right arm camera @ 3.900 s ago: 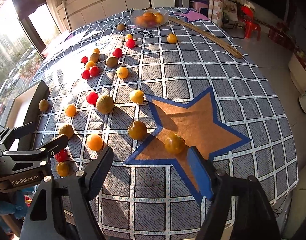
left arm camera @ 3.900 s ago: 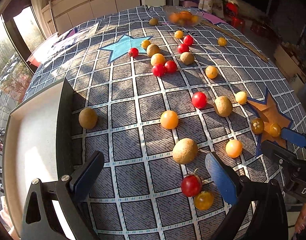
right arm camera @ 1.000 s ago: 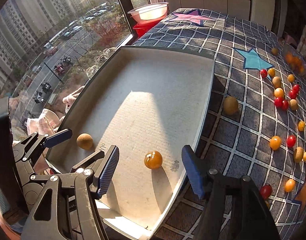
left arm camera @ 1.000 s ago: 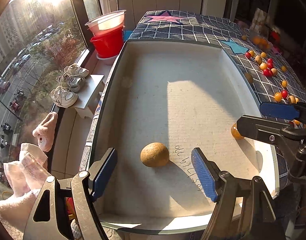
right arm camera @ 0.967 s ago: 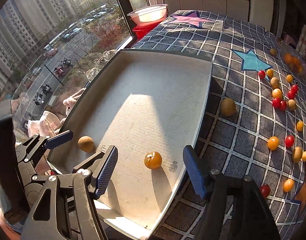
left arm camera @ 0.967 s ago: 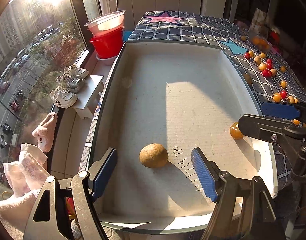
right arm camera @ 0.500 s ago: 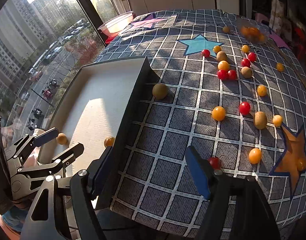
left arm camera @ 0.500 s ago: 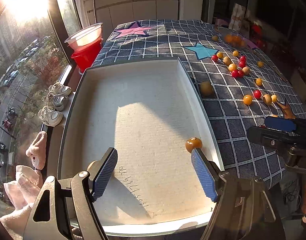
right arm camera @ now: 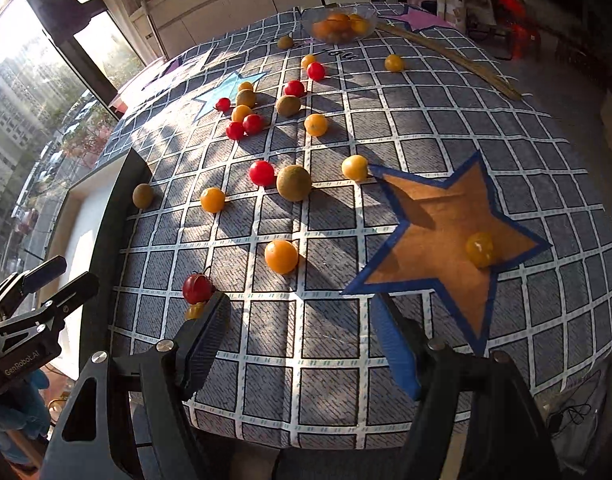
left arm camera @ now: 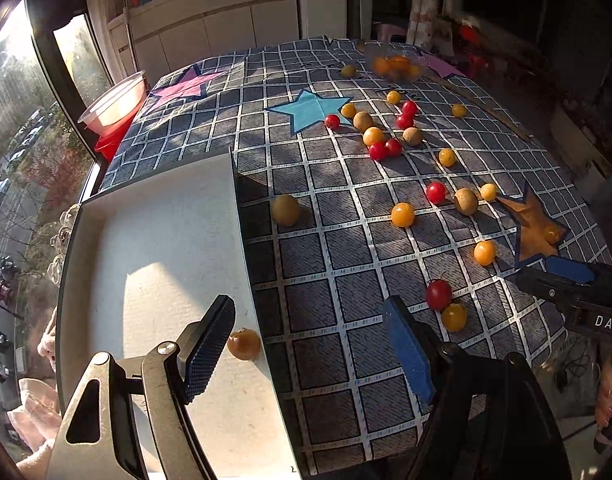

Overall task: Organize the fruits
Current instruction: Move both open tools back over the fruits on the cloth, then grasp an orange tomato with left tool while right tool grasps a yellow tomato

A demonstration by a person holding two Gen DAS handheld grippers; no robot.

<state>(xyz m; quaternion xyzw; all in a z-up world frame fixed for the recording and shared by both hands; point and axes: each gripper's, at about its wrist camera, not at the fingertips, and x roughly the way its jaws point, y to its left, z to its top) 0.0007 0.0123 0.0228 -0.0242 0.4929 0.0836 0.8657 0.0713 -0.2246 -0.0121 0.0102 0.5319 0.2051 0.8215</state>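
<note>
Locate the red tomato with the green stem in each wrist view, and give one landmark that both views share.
Left wrist view: the red tomato with the green stem lies lower right, touching a yellow tomato, just right of the left gripper's right finger.
Right wrist view: the same tomato lies lower left, just above the right gripper's left finger.
Shared landmark: the orange star.

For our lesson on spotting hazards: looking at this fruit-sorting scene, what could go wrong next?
1. The red tomato and the yellow one touch; gripping one may nudge the other.
2. Round fruit on the checked cloth could roll over the near edge.
3. The left gripper straddles the tray wall and may knock it.
</note>
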